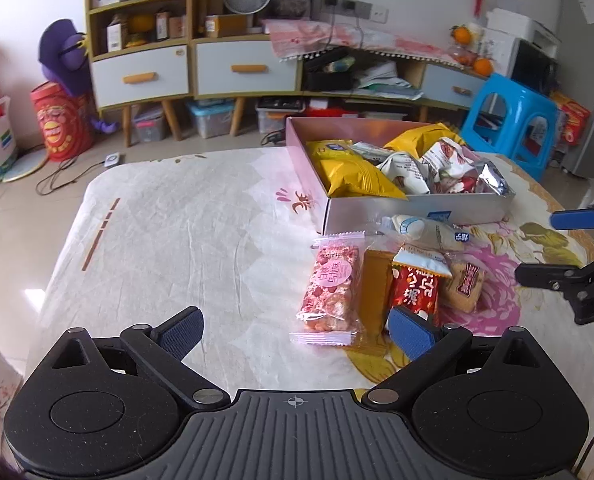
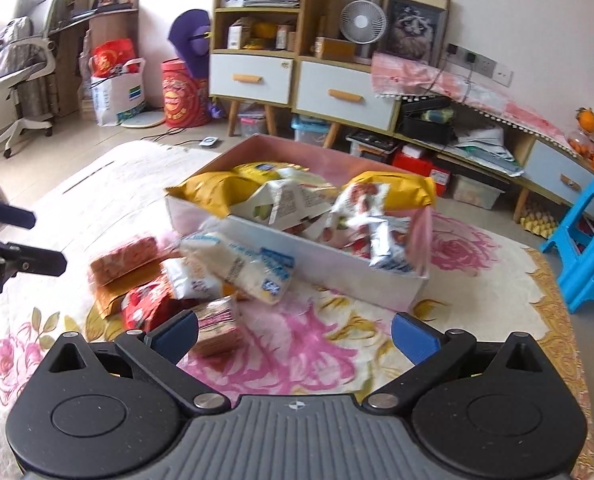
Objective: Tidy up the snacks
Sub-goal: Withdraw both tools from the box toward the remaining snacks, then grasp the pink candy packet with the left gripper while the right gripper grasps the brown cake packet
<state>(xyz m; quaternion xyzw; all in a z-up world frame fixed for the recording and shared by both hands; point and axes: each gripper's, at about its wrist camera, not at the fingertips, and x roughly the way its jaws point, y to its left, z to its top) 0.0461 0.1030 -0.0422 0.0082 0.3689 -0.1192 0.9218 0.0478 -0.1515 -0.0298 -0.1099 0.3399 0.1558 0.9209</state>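
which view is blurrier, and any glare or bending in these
Right wrist view is blurrier: the snacks and box smear with motion, while its gripper stays sharp. Left wrist view is crisp on the packets; a window reflection glares on the floor. Both fisheye views bend the cabinets and darken at the corners.

The counter is wearing a cream cloth that is showing pink flowers and gold leaves, and the pale pink box is holding yellow packets and white-and-red ones. In front of the box, a clear wrapper with a pink round label is showing a pink-and-white speckled bar, a red packet is bearing pale lettering, and a tan biscuit pack is carrying a red label. Both sets of black tongs, left and right, are showing blue pads.
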